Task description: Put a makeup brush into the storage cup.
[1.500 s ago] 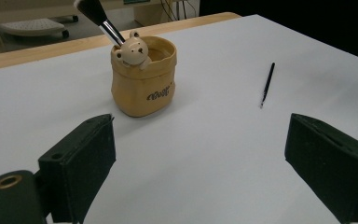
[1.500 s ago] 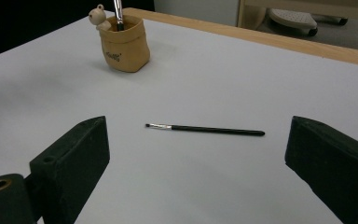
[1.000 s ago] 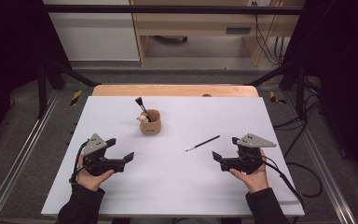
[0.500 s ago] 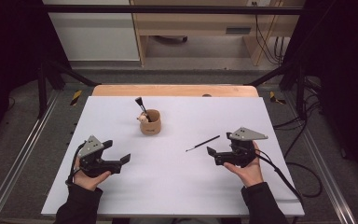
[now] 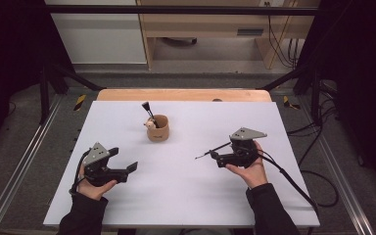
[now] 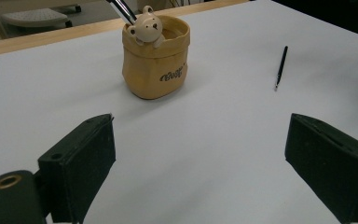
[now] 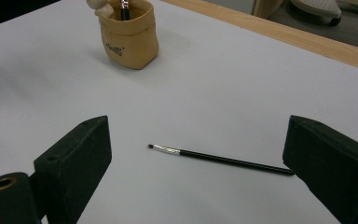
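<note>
White table (image 5: 176,196) is bearing a brush (image 7: 219,158) near the cup (image 7: 128,35), lying between the right gripper's (image 7: 196,158) released jaws; the left gripper (image 6: 200,158) is gaping wide, its view revealing the cup's bear.

A white table (image 5: 186,196) stands in the middle, with a strip of pale wood (image 5: 183,94) along its far edge. Grey floor (image 5: 24,161) lies around it, crossed by metal rails (image 5: 14,178) on either side. Black frame bars (image 5: 176,10) run overhead and slant down toward the table's far corners. Beyond stands a light wooden bench (image 5: 210,29), with a white panel (image 5: 98,34) to its left. Black cables (image 5: 323,161) loop over the floor at the right. The sides of the room are dark.
</note>
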`<state>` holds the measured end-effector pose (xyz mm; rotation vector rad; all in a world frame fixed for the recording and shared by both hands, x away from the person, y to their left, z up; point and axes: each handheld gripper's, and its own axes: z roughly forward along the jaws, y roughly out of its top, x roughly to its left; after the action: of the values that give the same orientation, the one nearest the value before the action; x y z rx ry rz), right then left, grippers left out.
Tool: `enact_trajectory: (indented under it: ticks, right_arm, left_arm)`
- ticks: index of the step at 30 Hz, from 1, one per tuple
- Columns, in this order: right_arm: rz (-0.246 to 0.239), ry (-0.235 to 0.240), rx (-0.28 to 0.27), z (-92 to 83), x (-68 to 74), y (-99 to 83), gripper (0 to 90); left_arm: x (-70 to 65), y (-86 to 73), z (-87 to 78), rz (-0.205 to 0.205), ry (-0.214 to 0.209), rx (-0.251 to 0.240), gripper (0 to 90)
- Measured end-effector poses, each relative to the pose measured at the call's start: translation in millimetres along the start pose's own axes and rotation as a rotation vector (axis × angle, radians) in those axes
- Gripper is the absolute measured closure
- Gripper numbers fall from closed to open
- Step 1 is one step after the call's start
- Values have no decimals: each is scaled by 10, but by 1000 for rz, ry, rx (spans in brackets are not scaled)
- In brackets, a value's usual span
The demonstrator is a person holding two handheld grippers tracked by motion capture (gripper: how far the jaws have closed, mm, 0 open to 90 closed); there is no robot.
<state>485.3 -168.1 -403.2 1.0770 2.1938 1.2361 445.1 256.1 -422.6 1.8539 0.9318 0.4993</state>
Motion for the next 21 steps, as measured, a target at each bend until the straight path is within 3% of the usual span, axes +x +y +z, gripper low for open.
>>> enact_trajectory:
  ticks: [21]
  right_arm:
    - [4, -8, 67, 312, -94, -8, 95]
  left_arm:
    - [-4, -4, -8, 4, 0, 0, 76]
